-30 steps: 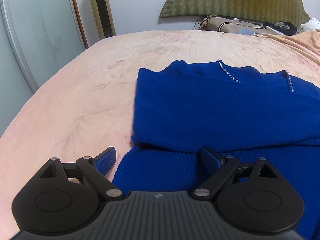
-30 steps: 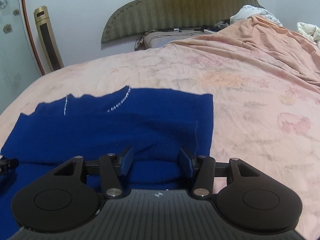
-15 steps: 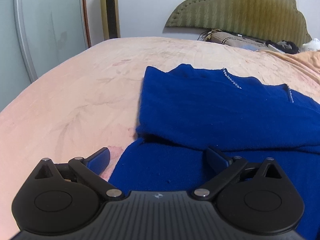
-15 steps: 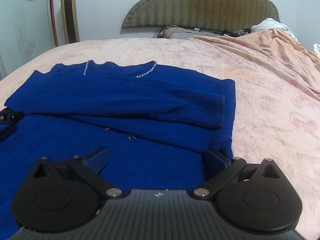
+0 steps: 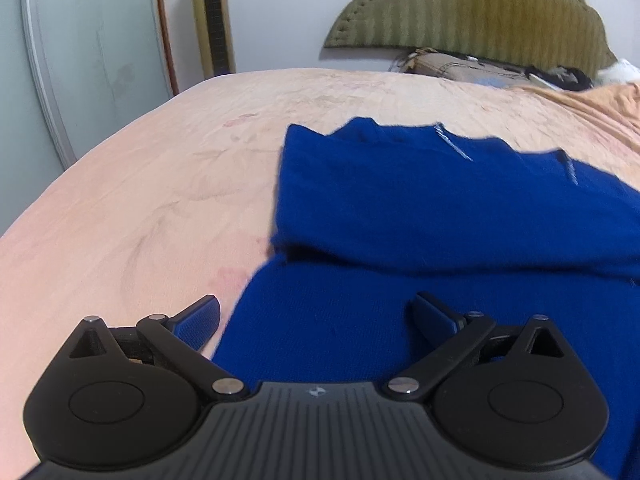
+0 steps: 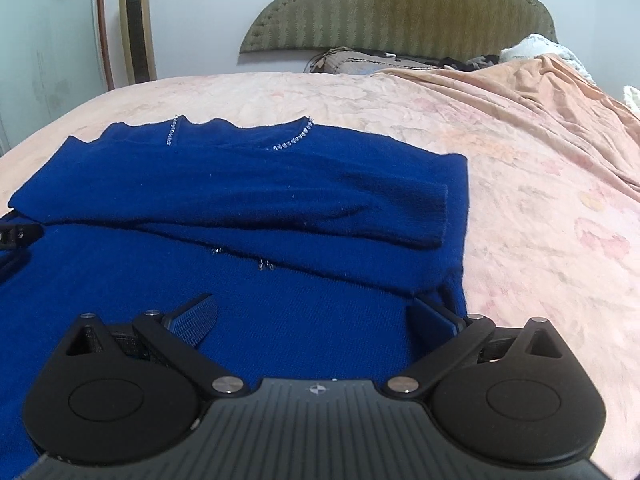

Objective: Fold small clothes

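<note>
- Sweater [image 6: 248, 184] lies flat on the bed [image 6: 520, 168], sleeve [image 6: 400, 208] folded across so the body can fold next.
- We hold left gripper [image 5: 316, 320] and right gripper [image 6: 316, 316] wide apart over its near hem, empty, jaws having just been opening.

Bare bed [image 6: 540, 208] lies open at three o'clock of the blue sweater [image 6: 248, 184] and, in the left view, at nine o'clock. A rumpled blanket [image 6: 560, 92] rises at two o'clock. At twelve o'clock, pillows [image 6: 352, 60] and the headboard [image 6: 400, 4] close the far edge.
</note>
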The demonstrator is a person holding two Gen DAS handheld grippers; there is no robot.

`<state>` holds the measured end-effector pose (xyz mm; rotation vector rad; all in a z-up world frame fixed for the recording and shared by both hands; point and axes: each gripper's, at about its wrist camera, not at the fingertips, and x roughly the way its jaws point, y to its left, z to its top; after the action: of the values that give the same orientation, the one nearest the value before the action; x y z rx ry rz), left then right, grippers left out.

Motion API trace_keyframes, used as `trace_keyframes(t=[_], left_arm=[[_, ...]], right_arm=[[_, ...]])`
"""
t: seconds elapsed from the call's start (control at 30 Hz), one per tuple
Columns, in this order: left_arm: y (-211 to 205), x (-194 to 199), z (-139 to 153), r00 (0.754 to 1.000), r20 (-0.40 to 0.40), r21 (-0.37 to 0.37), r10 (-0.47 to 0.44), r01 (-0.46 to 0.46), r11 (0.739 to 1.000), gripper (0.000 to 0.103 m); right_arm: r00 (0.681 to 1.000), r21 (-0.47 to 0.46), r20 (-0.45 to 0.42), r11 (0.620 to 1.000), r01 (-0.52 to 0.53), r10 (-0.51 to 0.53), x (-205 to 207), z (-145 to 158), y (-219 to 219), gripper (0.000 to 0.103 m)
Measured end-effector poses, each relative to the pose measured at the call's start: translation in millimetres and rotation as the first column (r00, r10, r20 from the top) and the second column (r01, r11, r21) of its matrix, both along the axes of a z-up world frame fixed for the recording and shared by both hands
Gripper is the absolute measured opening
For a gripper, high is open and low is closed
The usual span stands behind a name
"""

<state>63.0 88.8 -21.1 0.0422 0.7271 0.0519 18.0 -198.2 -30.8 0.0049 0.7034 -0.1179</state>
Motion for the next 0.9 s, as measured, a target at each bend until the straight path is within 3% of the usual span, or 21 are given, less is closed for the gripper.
trace_keyframes(t=[0.17, 0.3, 0.63, 0.77, 0.9], left_arm=[[-2, -25, -1, 0.999, 0.02, 0.01, -0.036, 0.035, 0.999, 0.103], [5, -20, -2, 1.0, 0.008, -0.04, -0.021, 0.022, 0.999, 0.103], [4, -21, -3, 1.0, 0.011, -0.037, -0.02, 0.021, 0.999, 0.103], [6, -22, 1, 0.999, -0.018, -0.043, -0.028, 0.027, 0.999, 0.103], [17, -34, 10, 0.996, -0.048, -0.095, -0.072, 0.067, 0.993, 0.103]], right_arm=[[1.0, 0.014, 0.005, 1.0, -0.006, 0.006, -8, 0, -2, 0.103], [1.0, 0.013, 0.005, 1.0, -0.005, 0.005, -8, 0, -1, 0.103], [1.0, 0.012, 0.0, 1.0, 0.0, 0.0, -4, 0, 2, 0.103], [1.0, 0.015, 0.0, 1.0, 0.003, -0.003, -6, 0, 1, 0.103], [0.999, 0.063, 0.036, 0.998, 0.02, -0.022, -21, 6, -6, 0.1]])
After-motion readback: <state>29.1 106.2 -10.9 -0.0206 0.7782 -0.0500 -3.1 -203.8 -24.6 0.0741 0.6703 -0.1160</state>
